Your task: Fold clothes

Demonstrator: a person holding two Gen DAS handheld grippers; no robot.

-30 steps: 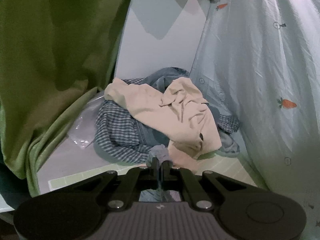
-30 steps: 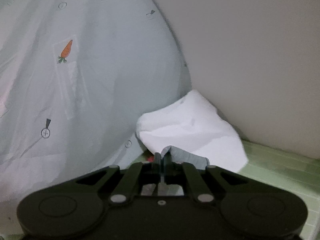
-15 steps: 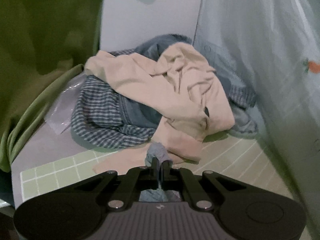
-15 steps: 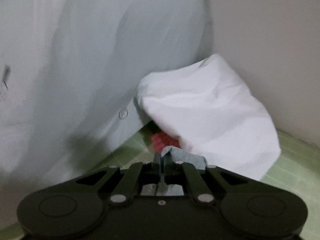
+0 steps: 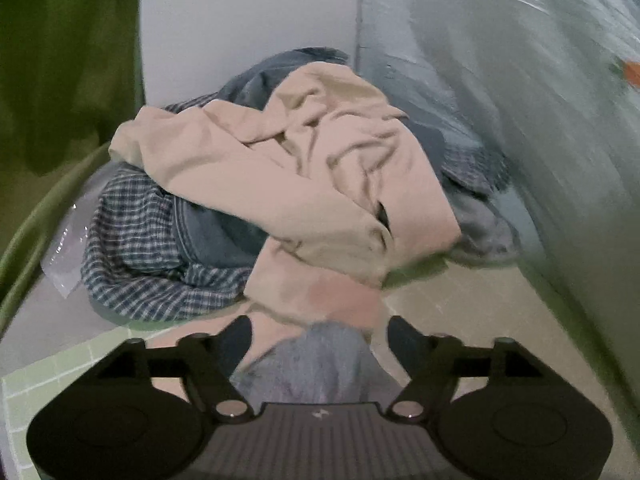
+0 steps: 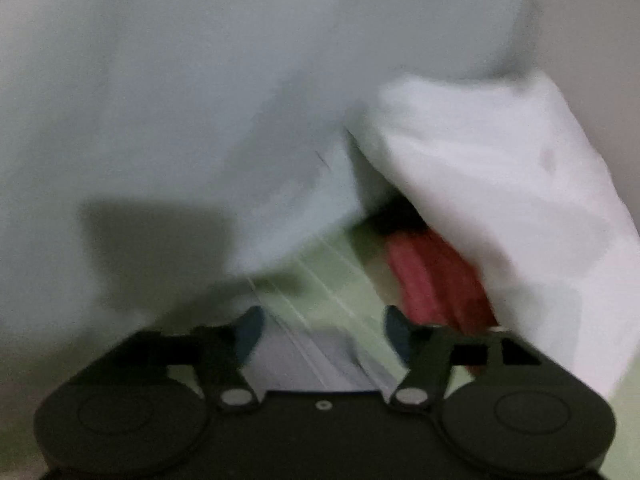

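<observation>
Both grippers are letting go right now: the left gripper [image 5: 320, 340] has its jaws opening with a bunched bit of the pale blue shirt [image 5: 560, 120] sitting loose between them, pads not pressing on it, and the right gripper [image 6: 324, 332] is opening too, with a strip of that same fabric lying between its jaws, no longer pinched. The shirt itself, thin, with a small orange print, billows just right of the laundry pile [image 5: 280, 184] and sinks toward the green gridded mat [image 6: 340, 276]. It looks really light and floppy, so it'll probably balloon and crumple rather than land flat, and it should slide easily on the mat. Best bet would be to re-grab at firm edges like shoulder seams, the collar or the hem corners, not mid-panel where it just bunches. The pile has a beige garment [image 5: 304, 168] on top of a checked shirt [image 5: 136, 248]. Right of the pile, past the shirt, sits a white cloth [image 6: 500, 184] over something red [image 6: 432, 276]. A green fabric [image 5: 60, 80] hangs left of the pile.
</observation>
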